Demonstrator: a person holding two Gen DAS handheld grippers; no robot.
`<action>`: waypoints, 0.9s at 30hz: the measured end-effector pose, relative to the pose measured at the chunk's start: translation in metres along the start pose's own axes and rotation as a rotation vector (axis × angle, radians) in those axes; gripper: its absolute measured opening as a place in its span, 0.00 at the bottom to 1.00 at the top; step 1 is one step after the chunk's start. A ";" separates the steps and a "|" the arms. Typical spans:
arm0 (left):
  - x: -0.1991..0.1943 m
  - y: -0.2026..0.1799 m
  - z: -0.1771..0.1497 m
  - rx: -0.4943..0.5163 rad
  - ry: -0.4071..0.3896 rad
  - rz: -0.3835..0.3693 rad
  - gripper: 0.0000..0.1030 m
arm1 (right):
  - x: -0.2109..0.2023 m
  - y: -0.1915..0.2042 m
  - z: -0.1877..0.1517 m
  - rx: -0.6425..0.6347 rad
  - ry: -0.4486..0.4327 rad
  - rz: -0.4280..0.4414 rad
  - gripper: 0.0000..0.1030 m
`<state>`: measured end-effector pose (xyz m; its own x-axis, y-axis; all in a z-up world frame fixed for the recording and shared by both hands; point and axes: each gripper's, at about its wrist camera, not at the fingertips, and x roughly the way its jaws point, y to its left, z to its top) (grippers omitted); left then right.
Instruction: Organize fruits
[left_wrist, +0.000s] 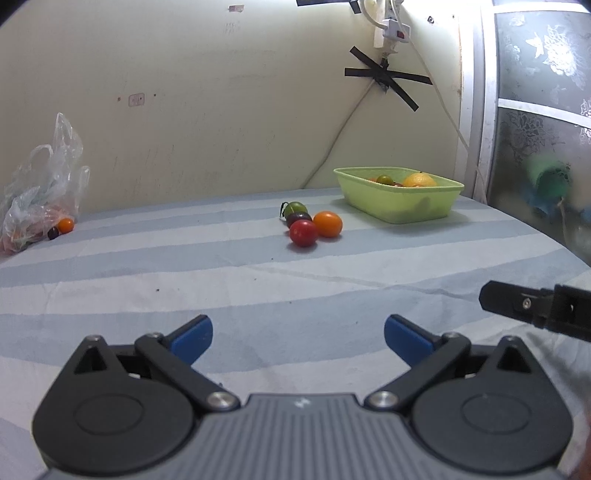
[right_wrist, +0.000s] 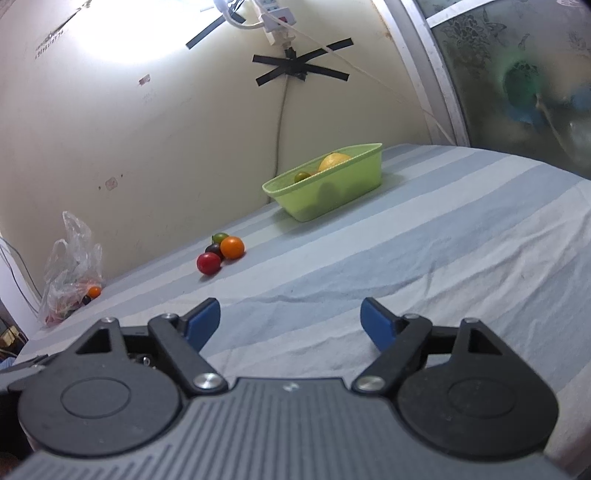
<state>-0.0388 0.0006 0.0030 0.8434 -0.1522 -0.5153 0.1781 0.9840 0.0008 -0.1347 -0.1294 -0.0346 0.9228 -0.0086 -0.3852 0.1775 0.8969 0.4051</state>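
Note:
A small cluster of fruits lies on the striped cloth: a red one (left_wrist: 303, 233) (right_wrist: 208, 263), an orange one (left_wrist: 327, 223) (right_wrist: 232, 247), a dark purple one (left_wrist: 297, 218) (right_wrist: 214, 249) and a green one (left_wrist: 294, 207) (right_wrist: 221, 236). A light green basket (left_wrist: 397, 206) (right_wrist: 332, 192) behind them holds a yellow fruit (left_wrist: 419, 180) (right_wrist: 333, 160) and a few small ones. My left gripper (left_wrist: 298, 338) is open over bare cloth, well short of the cluster. My right gripper (right_wrist: 290, 321) is open too, nothing between its blue pads. A black finger of the right gripper shows at the right edge of the left wrist view.
A clear plastic bag (left_wrist: 40, 192) (right_wrist: 72, 266) with more small fruits lies at the far left by the wall. Cables and black tape (left_wrist: 388, 79) hang on the wall behind the basket. A patterned glass panel (left_wrist: 543, 110) bounds the right side.

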 end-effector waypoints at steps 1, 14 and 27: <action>0.000 0.000 0.000 0.001 -0.001 0.000 0.99 | 0.000 0.001 0.000 -0.003 -0.001 -0.001 0.79; 0.003 0.006 0.001 -0.030 0.014 0.003 0.93 | 0.002 0.002 -0.003 -0.008 -0.015 0.002 0.76; 0.006 0.005 0.002 -0.035 0.041 0.012 0.94 | 0.006 0.003 -0.006 -0.010 0.005 0.007 0.76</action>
<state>-0.0320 0.0048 0.0015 0.8237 -0.1368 -0.5503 0.1490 0.9886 -0.0226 -0.1308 -0.1242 -0.0401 0.9223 -0.0006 -0.3864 0.1680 0.9011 0.3997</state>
